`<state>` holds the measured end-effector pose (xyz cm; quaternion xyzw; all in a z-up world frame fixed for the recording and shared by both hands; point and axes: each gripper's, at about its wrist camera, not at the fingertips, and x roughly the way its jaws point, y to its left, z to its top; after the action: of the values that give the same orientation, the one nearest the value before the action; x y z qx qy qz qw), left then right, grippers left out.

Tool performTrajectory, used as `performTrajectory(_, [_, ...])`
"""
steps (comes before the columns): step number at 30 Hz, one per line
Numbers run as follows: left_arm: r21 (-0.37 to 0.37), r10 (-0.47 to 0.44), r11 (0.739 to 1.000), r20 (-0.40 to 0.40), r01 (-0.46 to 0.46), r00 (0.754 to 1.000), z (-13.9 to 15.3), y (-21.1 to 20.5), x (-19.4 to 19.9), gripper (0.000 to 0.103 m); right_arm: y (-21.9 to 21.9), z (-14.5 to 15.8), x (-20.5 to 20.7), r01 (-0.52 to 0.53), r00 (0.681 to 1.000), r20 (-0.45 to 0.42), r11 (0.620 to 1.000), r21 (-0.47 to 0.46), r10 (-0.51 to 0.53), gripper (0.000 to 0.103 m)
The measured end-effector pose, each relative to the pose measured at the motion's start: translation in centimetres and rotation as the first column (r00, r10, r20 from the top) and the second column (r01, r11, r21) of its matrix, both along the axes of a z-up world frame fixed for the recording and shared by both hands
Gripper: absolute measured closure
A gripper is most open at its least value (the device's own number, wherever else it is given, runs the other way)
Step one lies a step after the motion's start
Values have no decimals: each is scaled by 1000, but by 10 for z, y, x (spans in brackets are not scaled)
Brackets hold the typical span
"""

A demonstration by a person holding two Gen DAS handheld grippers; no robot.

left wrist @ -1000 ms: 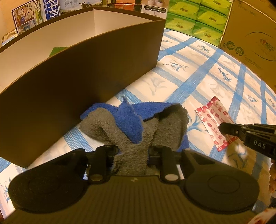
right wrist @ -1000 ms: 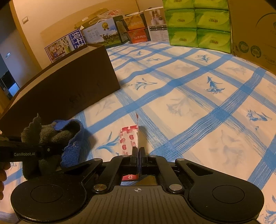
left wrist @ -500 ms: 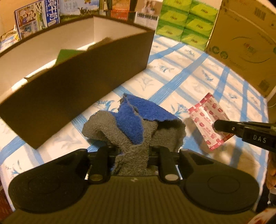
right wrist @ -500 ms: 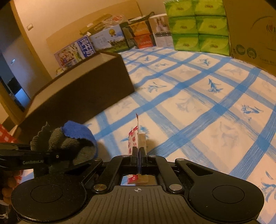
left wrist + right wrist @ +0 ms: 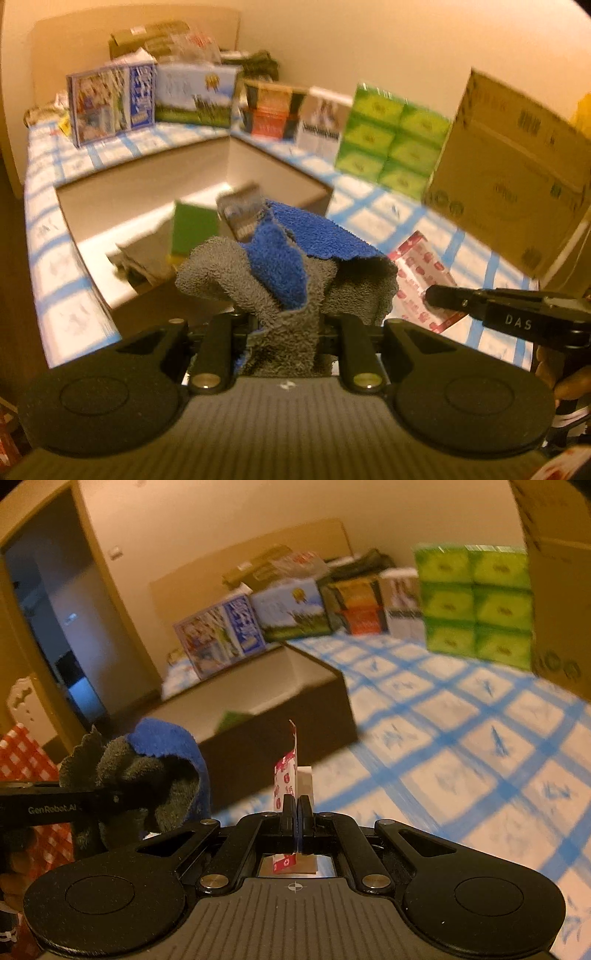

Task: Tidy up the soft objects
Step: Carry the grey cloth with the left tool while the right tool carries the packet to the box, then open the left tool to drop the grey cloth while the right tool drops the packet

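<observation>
My left gripper (image 5: 286, 325) is shut on a bunched grey and blue towel (image 5: 291, 266), held in the air near the brown open box (image 5: 147, 173). The same towel (image 5: 147, 764) shows at the left of the right wrist view, with the left gripper's finger across it. My right gripper (image 5: 296, 808) is shut on a thin red and white patterned packet (image 5: 286, 775), which stands edge-on between the pads. That packet (image 5: 421, 266) appears flat-on in the left wrist view, at the tip of the right gripper's fingers (image 5: 443, 297). Inside the box lie a green item (image 5: 192, 229) and grey cloths (image 5: 147, 254).
The blue-checked bed cover (image 5: 461, 738) spreads to the right. Green tissue packs (image 5: 391, 147), printed cartons (image 5: 110, 99) and a large cardboard box (image 5: 509, 177) line the far edge by the wall. A doorway (image 5: 48, 627) opens at the left. A hand (image 5: 569, 384) grips the right tool.
Both grippers have risen with their loads. The towel has come up off the bed to above the box's rim, so the box's inside now shows. The packet has lifted too.
</observation>
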<state>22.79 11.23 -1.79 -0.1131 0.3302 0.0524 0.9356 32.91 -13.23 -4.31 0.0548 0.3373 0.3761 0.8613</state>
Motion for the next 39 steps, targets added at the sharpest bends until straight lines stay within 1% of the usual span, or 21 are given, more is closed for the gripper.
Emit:
performTrajectory(4, [29,35,999,47,-36,998,23,18,1,86,21,22,8,-43,998,48,999,28,42,102])
performTrajectory(8, [52,75,996,73,-79,994,36,39,11,86,45,39,22,-77,994,88,996,52,72,102])
performTrajectory(13, [107,120,986,94,-129,988,48,65,30,86,79,53,45,-115,987,121,991,71,106,102])
performTrajectory(17, [131,161,977,77,-170,984,44,87,46,86,104,56,65,-123,985,130,990,72,112,103])
performTrajectory(20, [146,202,967,46,-207,978,37,107,59,86,121,55,82,-122,985,134,991,60,113,102])
performTrajectory(26, [116,267,958,-14,-263,964,20,145,84,86,145,46,109,-119,984,136,993,12,116,103])
performTrajectory(32, [87,294,954,-64,-289,954,2,171,106,84,161,30,127,-109,987,114,994,-18,110,103])
performTrajectory(35, [82,293,955,-81,-286,953,-7,179,114,79,165,24,133,-109,988,105,994,-31,112,102])
performTrajectory(37, [78,287,957,-98,-280,953,-15,183,119,68,168,21,135,-108,989,101,993,-38,112,102])
performTrajectory(39, [91,296,954,-114,-287,948,-22,184,121,63,169,18,137,-106,989,97,994,-40,109,102])
